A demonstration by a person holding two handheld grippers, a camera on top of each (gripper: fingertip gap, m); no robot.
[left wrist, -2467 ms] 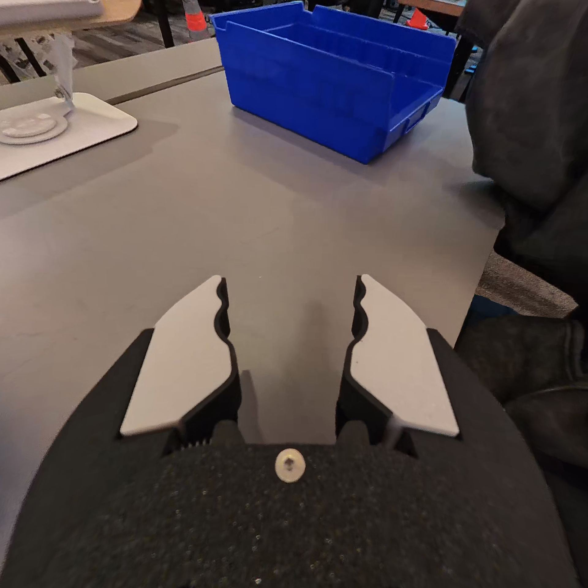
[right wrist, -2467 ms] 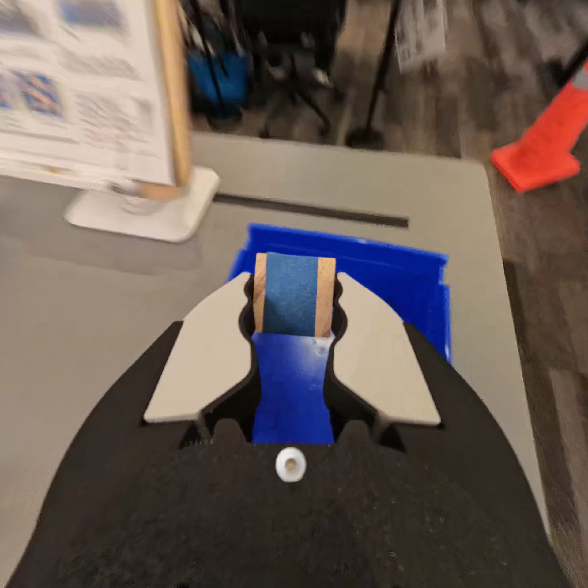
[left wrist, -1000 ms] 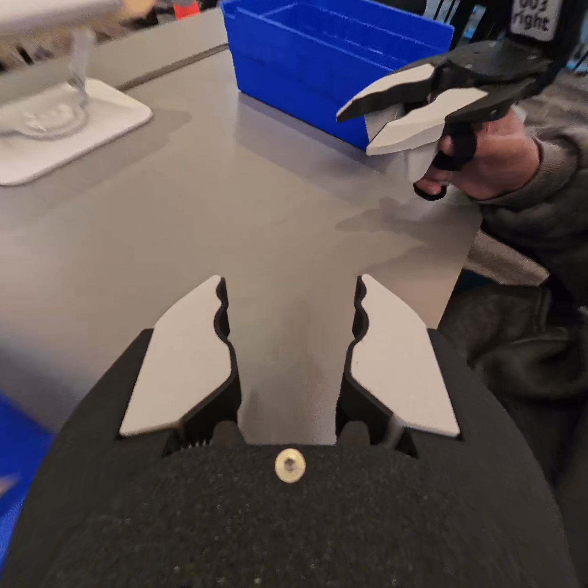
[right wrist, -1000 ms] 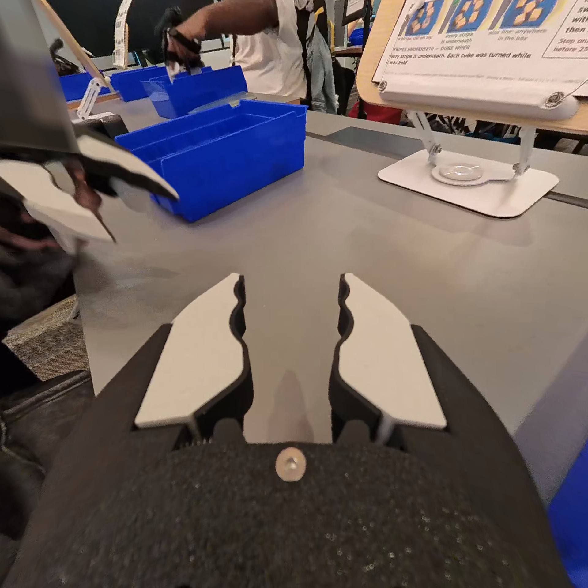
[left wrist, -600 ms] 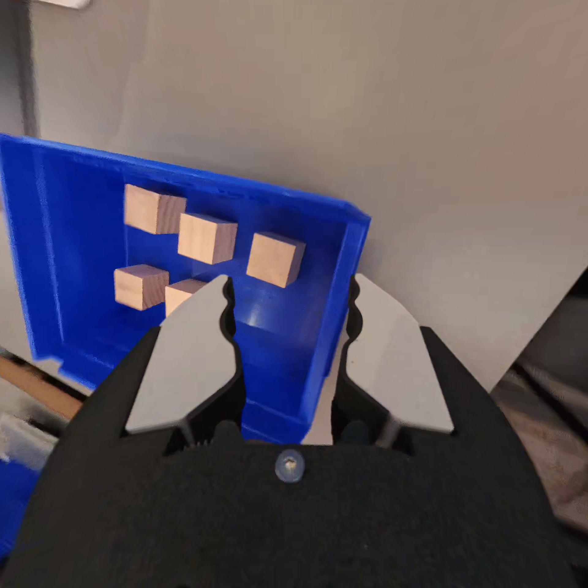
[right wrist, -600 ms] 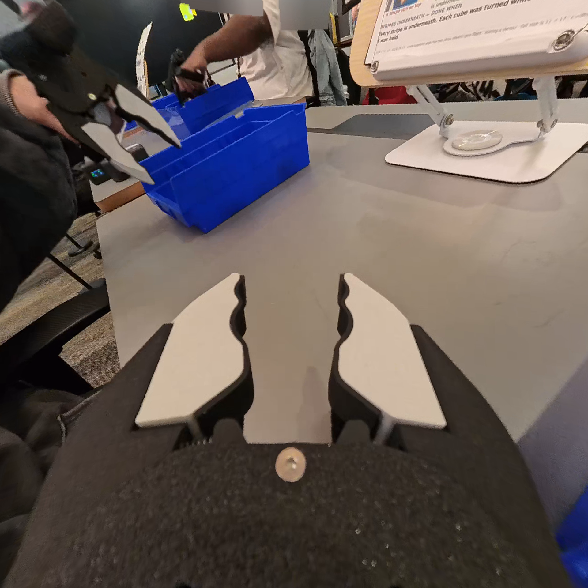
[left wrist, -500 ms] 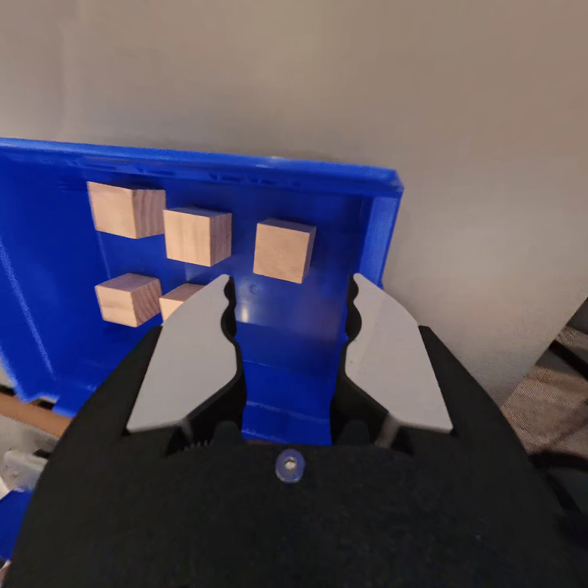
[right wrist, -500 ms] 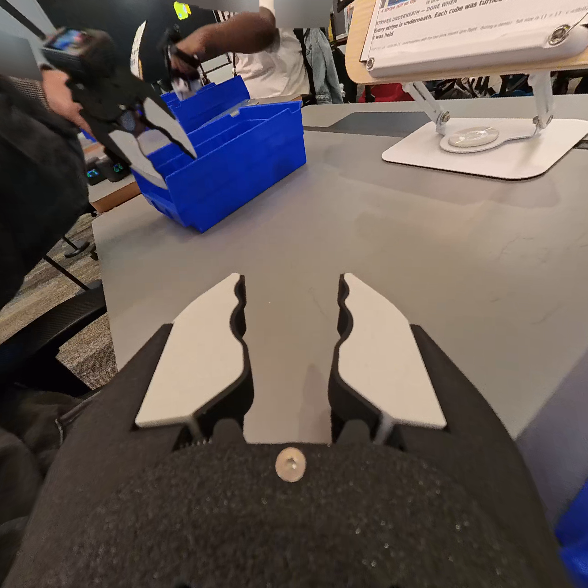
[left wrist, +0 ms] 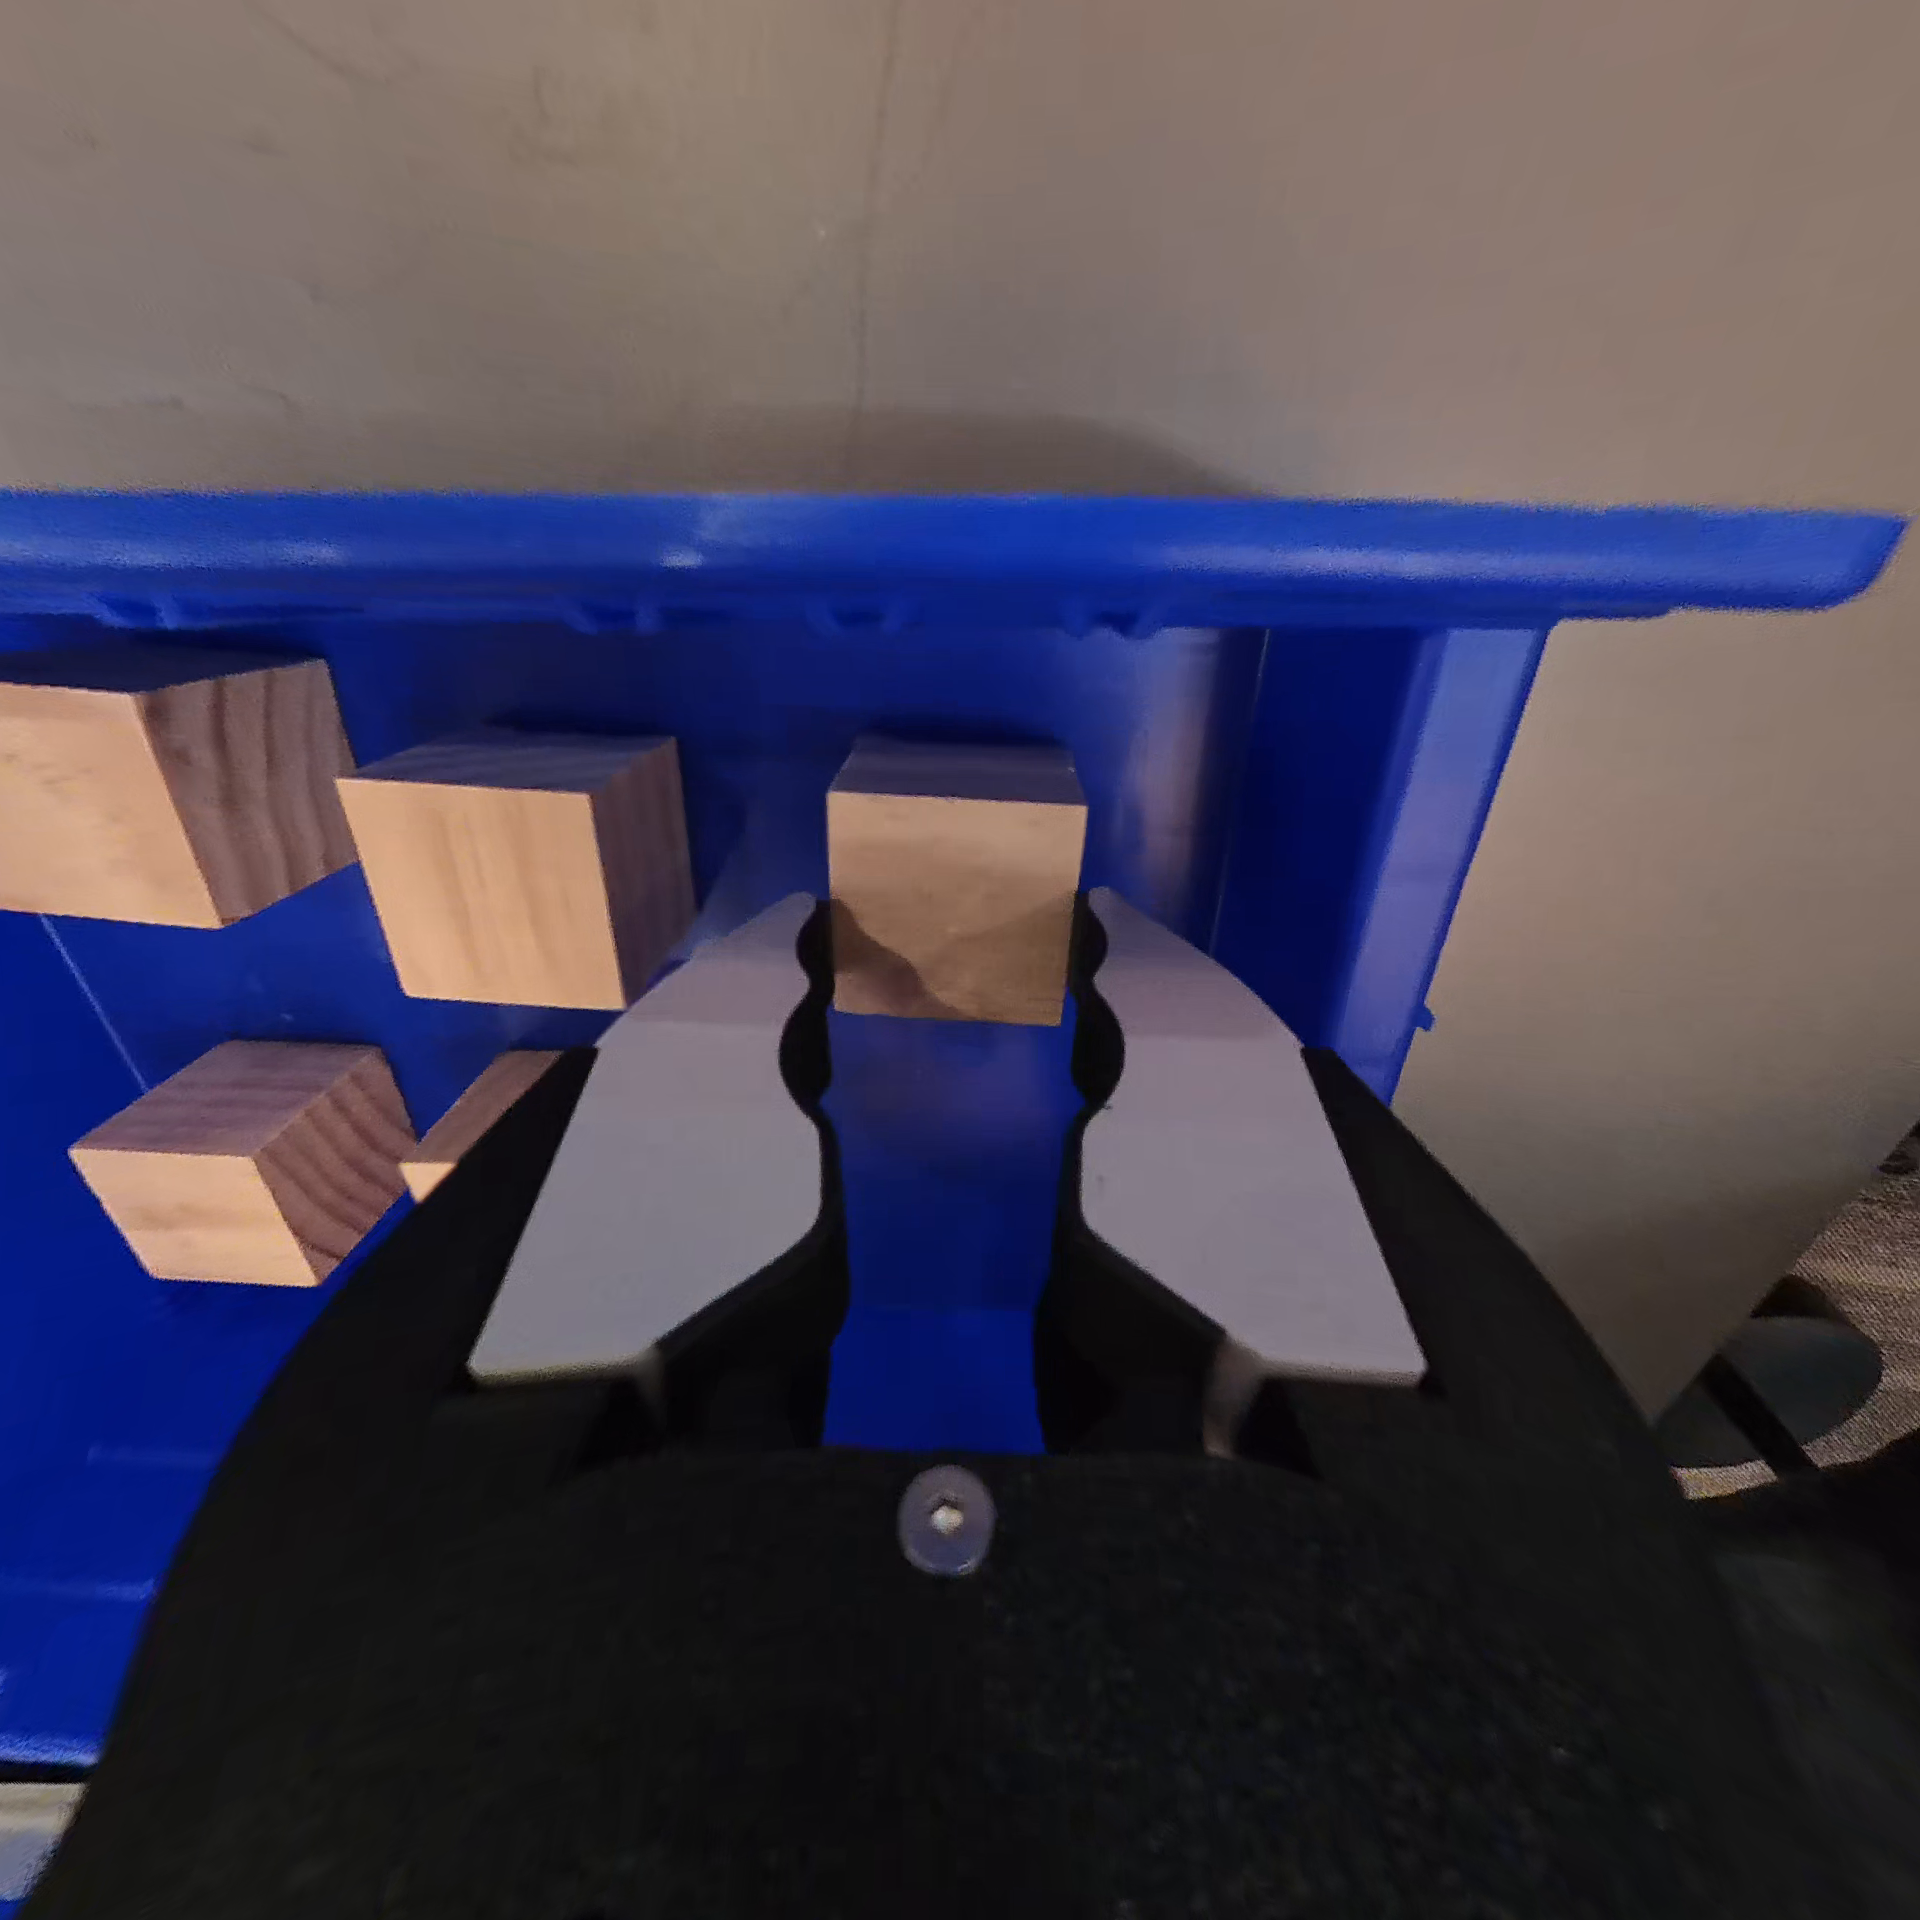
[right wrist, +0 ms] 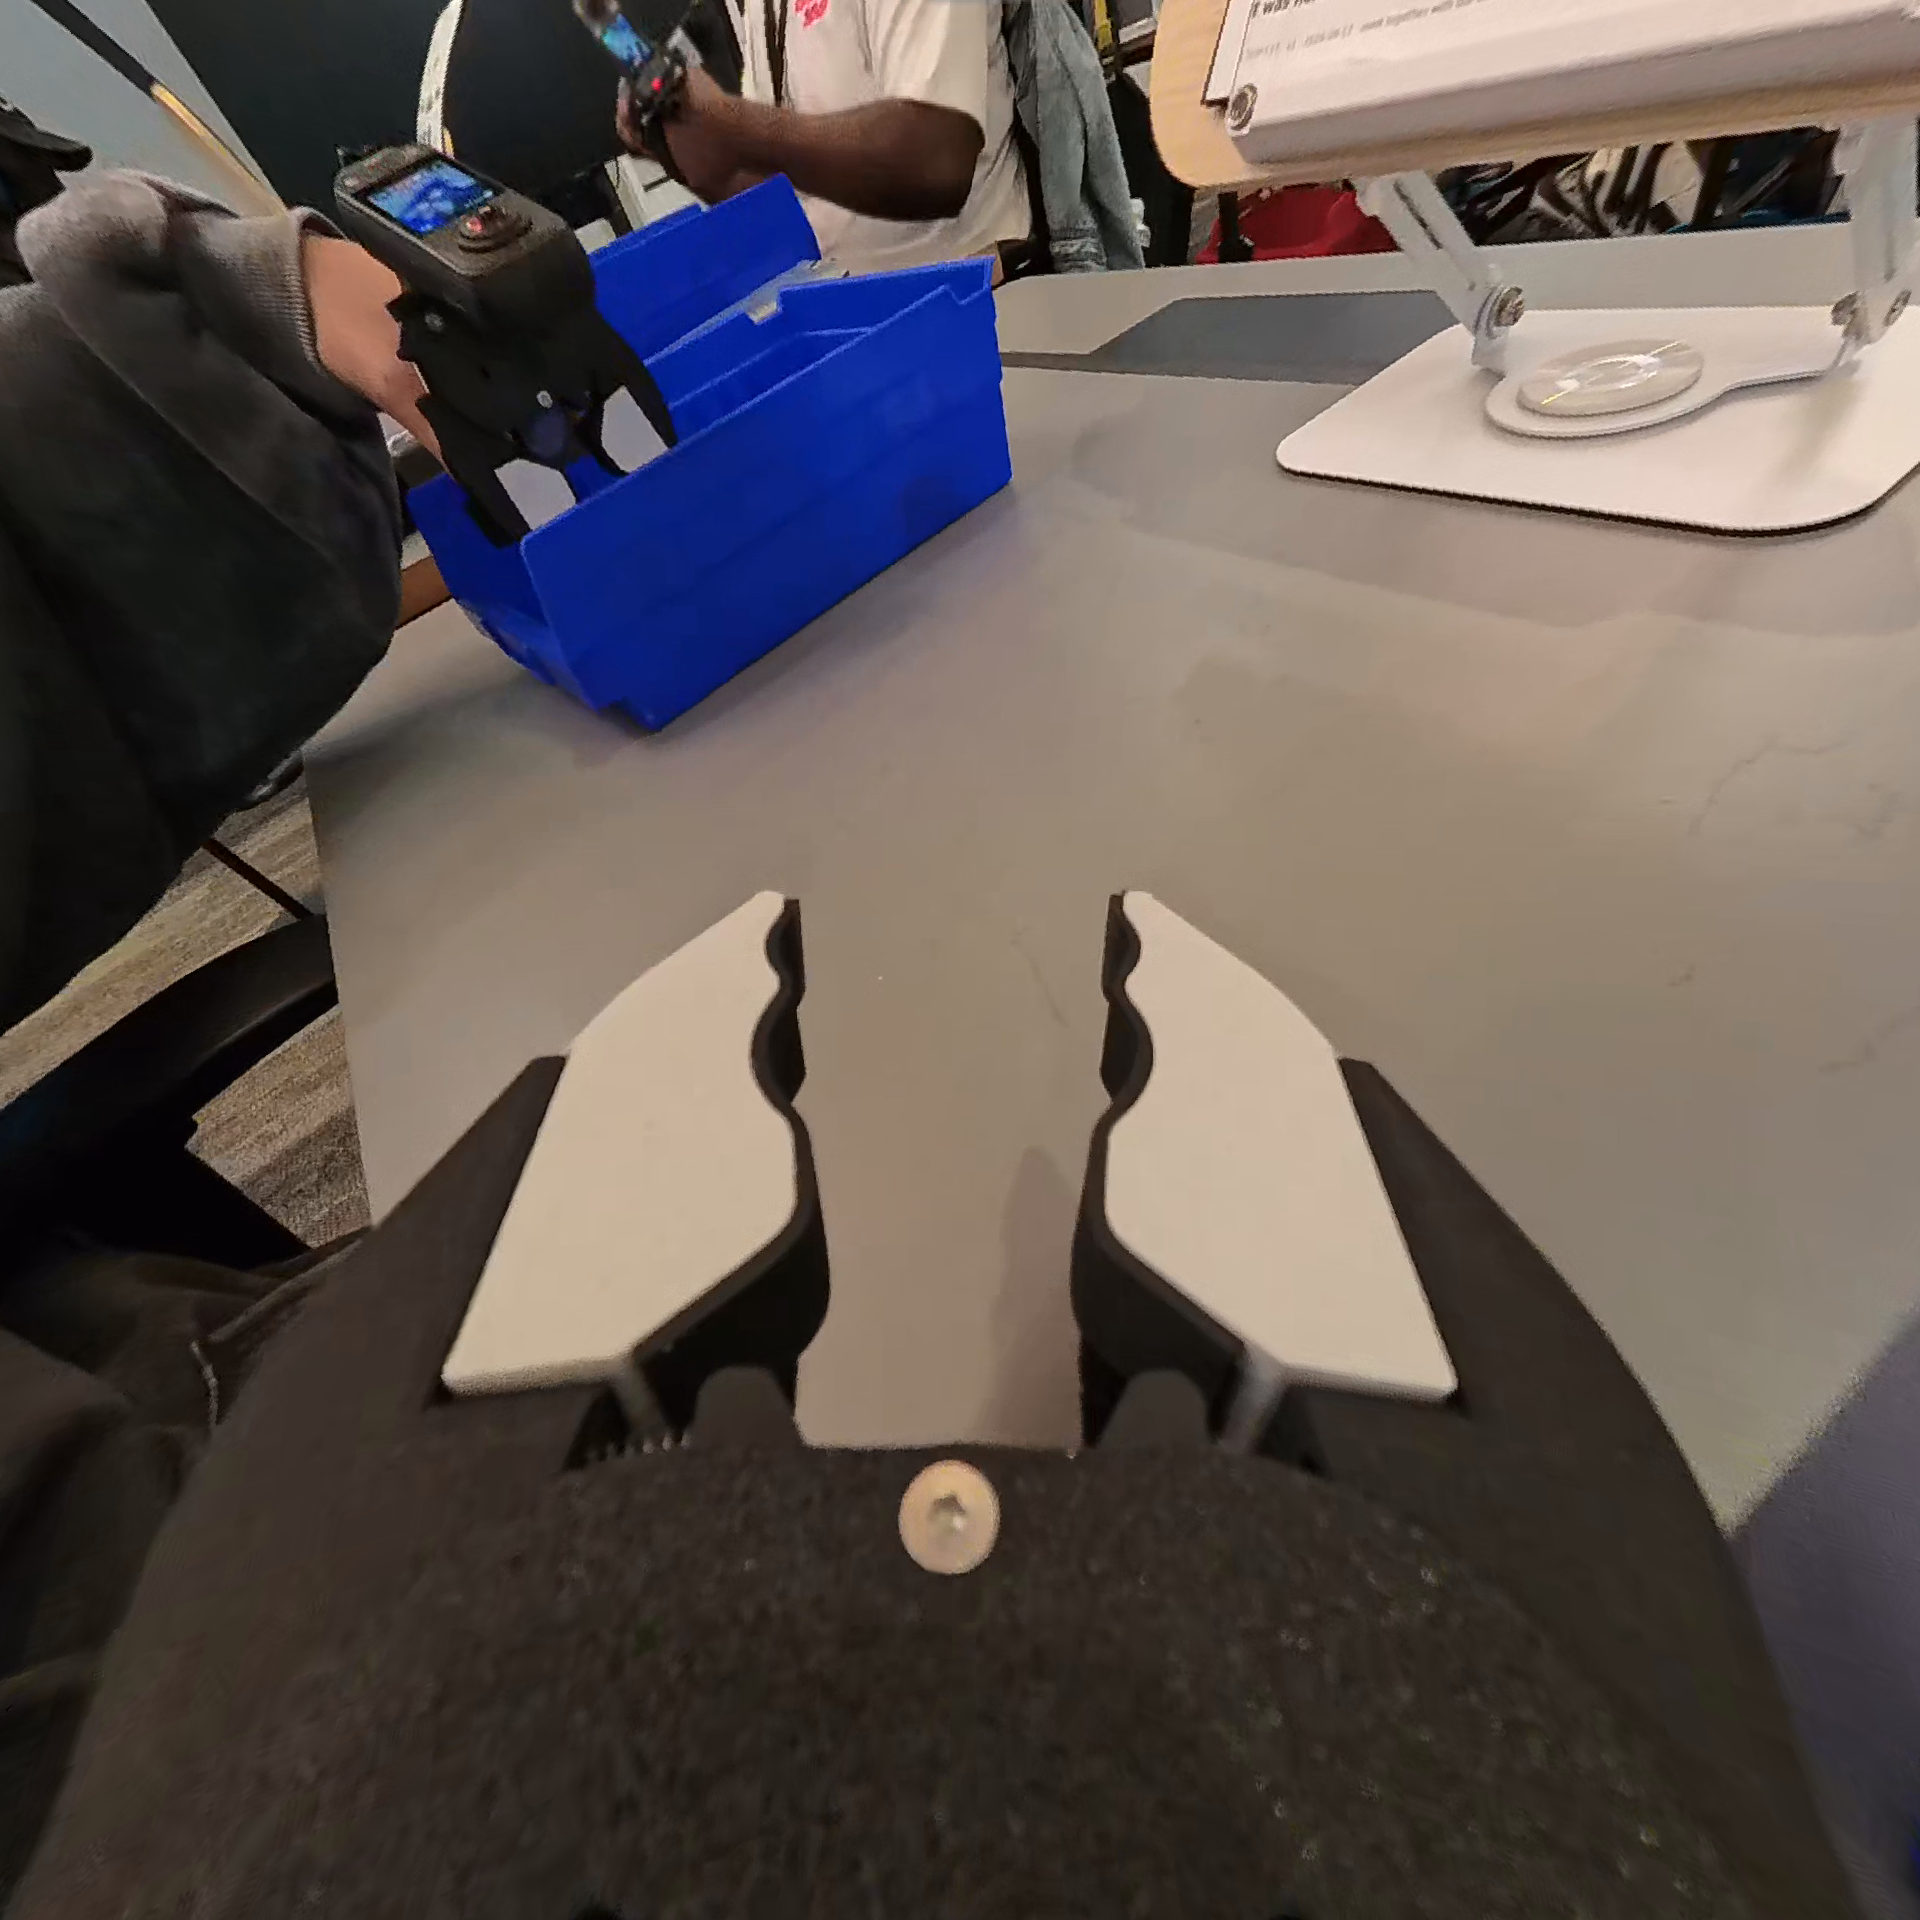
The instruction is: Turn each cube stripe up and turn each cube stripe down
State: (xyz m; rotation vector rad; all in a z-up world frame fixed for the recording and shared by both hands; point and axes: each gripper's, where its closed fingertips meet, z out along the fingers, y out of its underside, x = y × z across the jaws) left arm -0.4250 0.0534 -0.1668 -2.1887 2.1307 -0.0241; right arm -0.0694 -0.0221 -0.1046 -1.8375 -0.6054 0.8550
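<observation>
Left gripper [left wrist: 951, 935] inside blue bin [left wrist: 935, 545], jaws flanking a wooden cube [left wrist: 954, 894] near the bin's right wall; contact unclear. Right gripper [right wrist: 951, 920] wide apart above grey tabletop [right wrist: 1299, 748], empty.

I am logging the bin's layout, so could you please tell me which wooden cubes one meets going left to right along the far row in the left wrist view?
Plain wooden cube cut off at the left edge → plain wooden cube beside it → wooden cube between the open left gripper's fingertips → blue plastic bin's right wall.
</observation>
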